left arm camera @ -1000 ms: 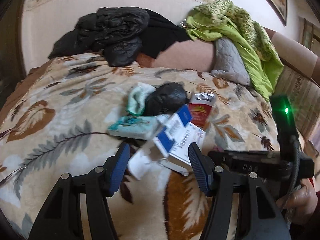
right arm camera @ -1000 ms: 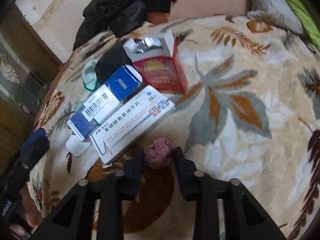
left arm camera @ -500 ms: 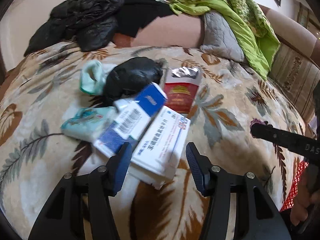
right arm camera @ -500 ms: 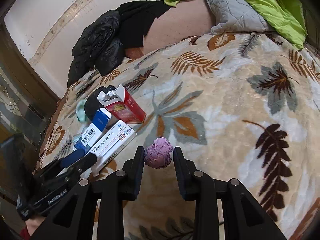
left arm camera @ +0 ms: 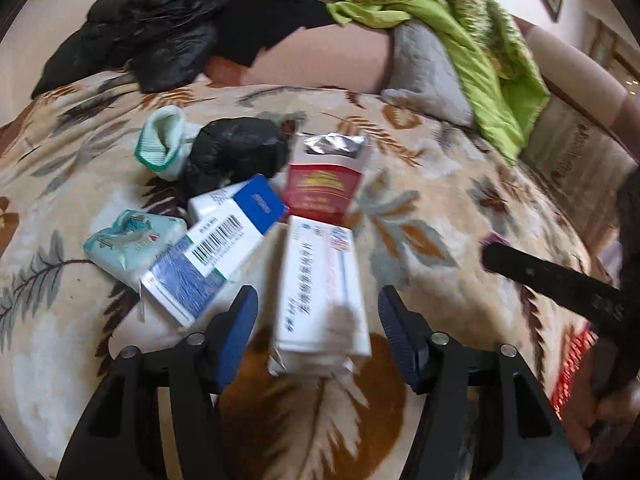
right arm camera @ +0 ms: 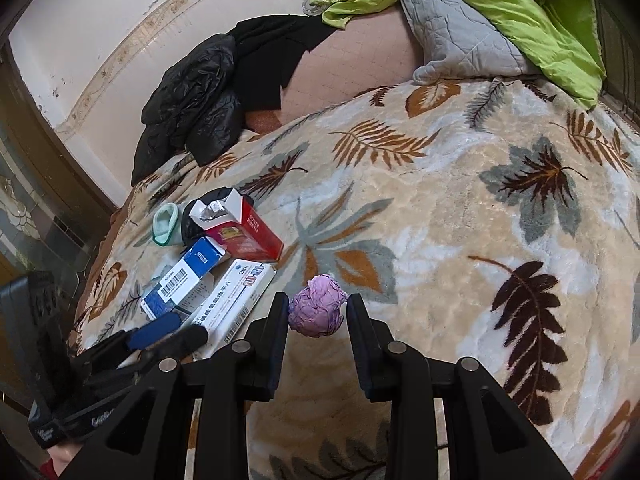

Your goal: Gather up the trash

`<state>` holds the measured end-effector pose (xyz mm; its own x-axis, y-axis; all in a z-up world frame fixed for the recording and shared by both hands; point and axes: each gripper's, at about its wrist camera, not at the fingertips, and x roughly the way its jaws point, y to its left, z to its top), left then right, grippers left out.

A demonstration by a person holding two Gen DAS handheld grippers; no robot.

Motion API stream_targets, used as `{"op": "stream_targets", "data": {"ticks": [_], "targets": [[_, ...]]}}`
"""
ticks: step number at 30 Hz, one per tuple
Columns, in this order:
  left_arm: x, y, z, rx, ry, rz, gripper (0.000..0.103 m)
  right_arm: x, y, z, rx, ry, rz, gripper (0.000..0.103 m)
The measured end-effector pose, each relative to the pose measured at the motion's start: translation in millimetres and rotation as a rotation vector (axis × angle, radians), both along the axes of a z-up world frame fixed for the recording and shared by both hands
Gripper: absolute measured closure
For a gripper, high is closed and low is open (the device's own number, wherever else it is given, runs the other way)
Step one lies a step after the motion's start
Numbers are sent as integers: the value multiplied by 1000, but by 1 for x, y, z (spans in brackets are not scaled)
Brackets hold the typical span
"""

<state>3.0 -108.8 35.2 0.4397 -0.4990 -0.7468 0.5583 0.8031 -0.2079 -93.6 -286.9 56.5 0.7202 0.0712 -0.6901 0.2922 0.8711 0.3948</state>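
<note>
Both hands have shifted since a second ago: the left gripper has come down over the heap of litter on the leaf-patterned blanket until the long white medicine box lies between its blue pads, while the right gripper has lifted away to the right, clamped on the crumpled purple paper ball. The left jaws stand apart and are opening slightly, with gaps showing on both sides of the box, so nothing is gripped there yet. My reading: one piece of trash is secured, and the white box looks to be the next pick. Counted from largest to smallest, the pile to the left of the ball holds one white medicine box, one blue-and-white barcoded box, one red carton with torn foil at its far end, one black bag, one pale teal tissue pack and one green-rimmed sock or cloth. Far behind them a black jacket and a green quilt lie heaped.
</note>
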Motion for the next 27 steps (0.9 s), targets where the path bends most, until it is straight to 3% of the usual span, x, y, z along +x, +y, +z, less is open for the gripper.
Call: {"op": "stream_targets", "data": {"ticks": [3,7,9,13,20,27], "targets": [[3,-15,-5,23,9,-13,42,2,0,-2,3,5,-2,71],[6,-33,-18,116,-17,-1,44,3,3,-2,-13,12,8,71],[10,-34,-24,121,-3,5,51,3,3,-2,-22,14,6,71],[4,-32,-21,112,-33,10,52,2,-1,-2,-28,14,-8,71],[-30,-3,12,39,-126,25,52,-6,13,5,-52,-7,17,71],[-67,37,54,-3,-225,117,52,-29,44,20,-127,-69,77,71]]}}
